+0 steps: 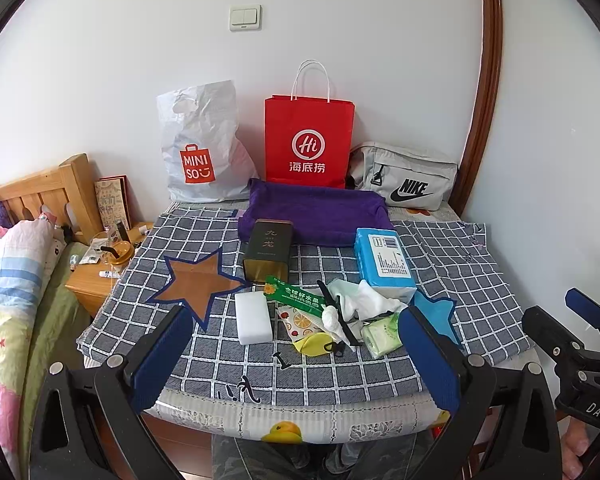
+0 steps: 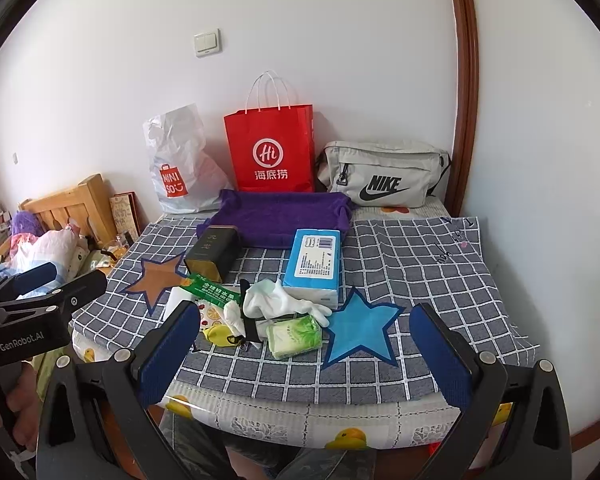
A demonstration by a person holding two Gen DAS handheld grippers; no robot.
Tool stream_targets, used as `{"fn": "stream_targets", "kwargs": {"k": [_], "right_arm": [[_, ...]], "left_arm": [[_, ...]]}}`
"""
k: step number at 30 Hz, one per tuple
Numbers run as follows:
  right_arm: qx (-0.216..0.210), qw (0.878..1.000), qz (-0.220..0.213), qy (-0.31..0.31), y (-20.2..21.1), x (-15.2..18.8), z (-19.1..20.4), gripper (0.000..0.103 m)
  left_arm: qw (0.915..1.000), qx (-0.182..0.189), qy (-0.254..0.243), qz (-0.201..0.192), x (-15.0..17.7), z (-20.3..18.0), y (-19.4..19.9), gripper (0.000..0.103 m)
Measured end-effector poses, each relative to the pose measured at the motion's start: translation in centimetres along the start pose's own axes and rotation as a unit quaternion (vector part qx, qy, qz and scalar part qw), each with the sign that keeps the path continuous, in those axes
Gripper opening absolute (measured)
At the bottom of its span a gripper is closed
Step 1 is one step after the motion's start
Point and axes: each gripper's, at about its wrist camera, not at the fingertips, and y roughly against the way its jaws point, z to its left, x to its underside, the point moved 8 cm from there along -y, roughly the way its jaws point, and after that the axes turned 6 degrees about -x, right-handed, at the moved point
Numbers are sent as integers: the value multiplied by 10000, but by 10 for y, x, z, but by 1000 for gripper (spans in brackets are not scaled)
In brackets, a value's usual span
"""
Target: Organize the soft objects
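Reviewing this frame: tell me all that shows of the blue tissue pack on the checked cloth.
The blue tissue pack is a soft rectangular brick in glossy blue plastic wrap, with a white printed label and barcode on top. It lies flat and looks unopened. Its far end meets the purple towel; white gloves are bunched against its near end. Neither gripper touches it.

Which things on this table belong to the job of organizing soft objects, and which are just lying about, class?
Belong to the job:
white glove
green tissue pack
blue tissue pack
white sponge
purple towel
left gripper and right gripper, both open and empty

Lying about:
dark tin
red paper bag
grey waist bag
light switch
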Motion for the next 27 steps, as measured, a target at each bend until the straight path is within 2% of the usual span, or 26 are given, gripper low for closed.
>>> {"fn": "stream_targets", "kwargs": {"k": [27], "right_arm": [[-25, 10000, -84, 24, 7, -2, 4, 103]], "left_arm": [[10000, -28, -16, -16, -3, 6, 4, 103]]}}
